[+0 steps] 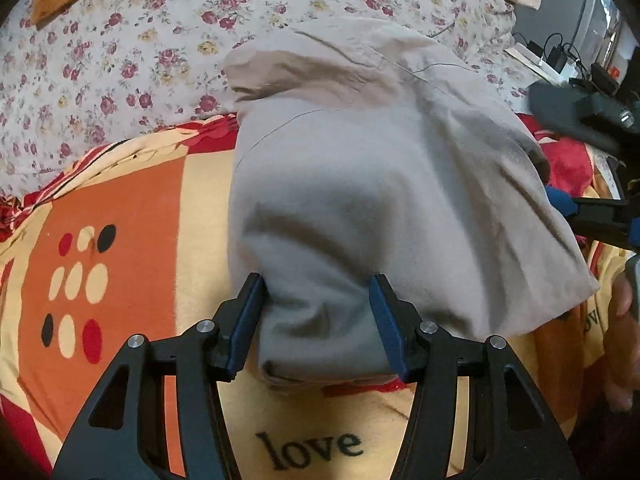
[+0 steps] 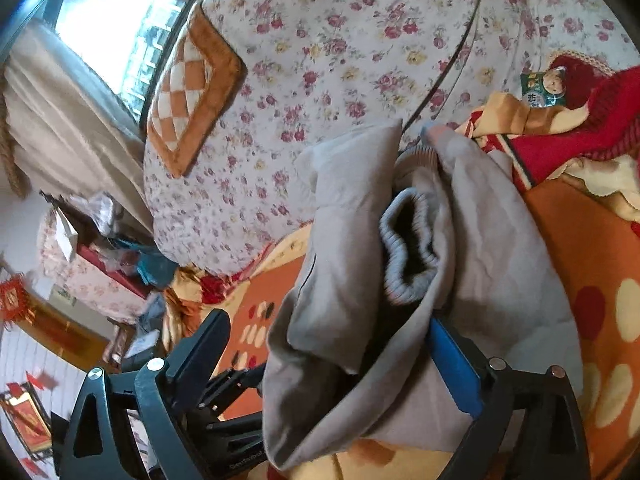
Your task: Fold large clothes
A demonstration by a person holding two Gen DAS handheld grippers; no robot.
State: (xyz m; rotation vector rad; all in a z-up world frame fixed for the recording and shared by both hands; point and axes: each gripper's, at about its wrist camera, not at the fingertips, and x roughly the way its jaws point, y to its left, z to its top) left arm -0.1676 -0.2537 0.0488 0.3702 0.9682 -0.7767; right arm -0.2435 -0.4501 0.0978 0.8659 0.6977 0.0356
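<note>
My left gripper (image 1: 318, 320) is spread wide, its 2 blue pads either side of the near fold of the grey garment (image 1: 380, 184), not pinching it. That garment lies bunched on the orange blanket (image 1: 132, 240), beside the floral quilt (image 1: 120, 52). My right gripper (image 2: 332, 356) also gapes wide, cloth draped between its fingers.
</note>
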